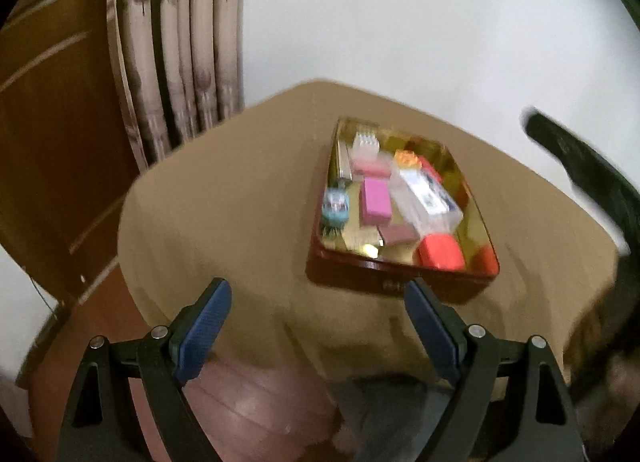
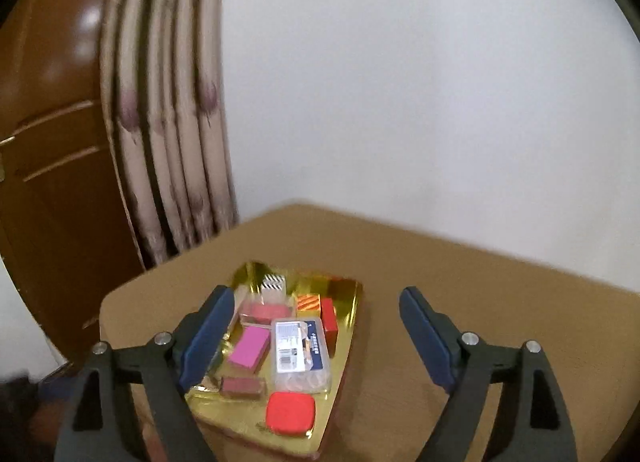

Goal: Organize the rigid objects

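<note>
Gold-lined tray (image 2: 352, 318) crowded with small colourful blocks (image 2: 249, 349).

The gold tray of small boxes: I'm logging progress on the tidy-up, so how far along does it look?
Done: the small things, such as the pink block, clear case and red box, all sit in the gold tray. In hand: nothing; the left gripper and right gripper are both open. Left: hard to judge, though the pieces lie loosely jumbled.

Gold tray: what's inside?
The gold tray holds a clear plastic case, a magenta block, a red rounded block, a dark pink block and small boxes behind. Anything under the case is hidden.
</note>
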